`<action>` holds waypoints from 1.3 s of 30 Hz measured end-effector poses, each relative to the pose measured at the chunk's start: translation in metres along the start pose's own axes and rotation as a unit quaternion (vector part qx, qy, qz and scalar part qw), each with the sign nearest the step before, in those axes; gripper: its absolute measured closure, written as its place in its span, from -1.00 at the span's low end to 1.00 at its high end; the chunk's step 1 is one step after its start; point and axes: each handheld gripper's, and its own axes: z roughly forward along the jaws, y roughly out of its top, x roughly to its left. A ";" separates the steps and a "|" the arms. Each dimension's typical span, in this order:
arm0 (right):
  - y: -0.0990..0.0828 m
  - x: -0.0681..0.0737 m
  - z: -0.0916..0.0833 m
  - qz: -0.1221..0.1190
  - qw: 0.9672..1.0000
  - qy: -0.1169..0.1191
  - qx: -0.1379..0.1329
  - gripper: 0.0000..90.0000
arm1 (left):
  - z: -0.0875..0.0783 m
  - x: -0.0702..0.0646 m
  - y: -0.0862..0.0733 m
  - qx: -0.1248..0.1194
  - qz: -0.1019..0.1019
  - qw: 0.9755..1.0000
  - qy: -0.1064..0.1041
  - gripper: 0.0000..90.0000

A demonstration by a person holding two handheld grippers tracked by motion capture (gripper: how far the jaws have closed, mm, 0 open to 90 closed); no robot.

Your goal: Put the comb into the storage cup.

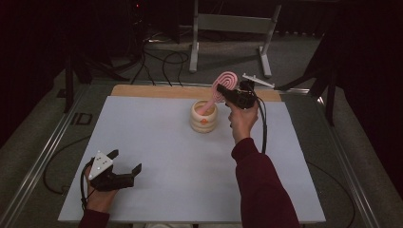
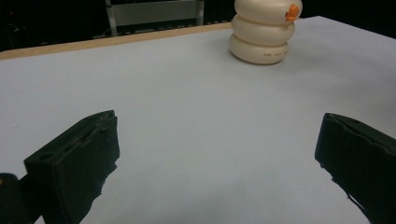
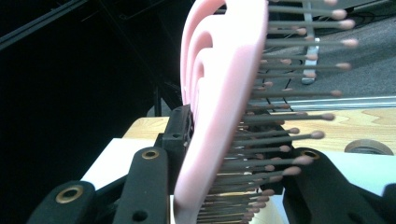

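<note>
A pink hairbrush (image 1: pixel 223 85) stands tilted with its handle down inside a cream ribbed holder (image 1: pixel 203 117) that has an orange dot on its side. My right gripper (image 1: pixel 227 93) is shut on the brush's head just above the holder. In the right gripper view the pink brush (image 3: pixel 219 107) and its bristles sit between the two black jaws. My left gripper (image 1: pixel 127 161) rests open at the table's near left with nothing between its fingers (image 2: pixel 74 163). The cream holder (image 2: pixel 264 32) appears far ahead in the left gripper view.
A grey-white mat (image 1: pixel 157 156) covers the table, with a wooden strip (image 1: pixel 157 91) along the far edge. A metal stand (image 1: pixel 233 28) and cables (image 1: pixel 161 61) lie on the floor beyond. Metal rails (image 1: pixel 43 156) run along the table's sides.
</note>
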 end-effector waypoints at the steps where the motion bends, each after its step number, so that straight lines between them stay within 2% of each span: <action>1: 0.000 0.000 0.000 0.001 1.000 0.000 0.000 0.41 | 0.000 0.000 0.000 0.000 0.000 1.000 0.000 -0.99; 23: -0.007 0.003 0.007 -0.016 1.000 -0.016 0.008 0.41 | 0.001 0.000 0.000 0.001 -0.001 1.000 -0.001 -0.98; 39: -0.015 0.010 0.014 -0.026 0.999 -0.020 0.014 0.41 | 0.000 0.000 0.000 0.000 0.000 1.000 0.000 -0.98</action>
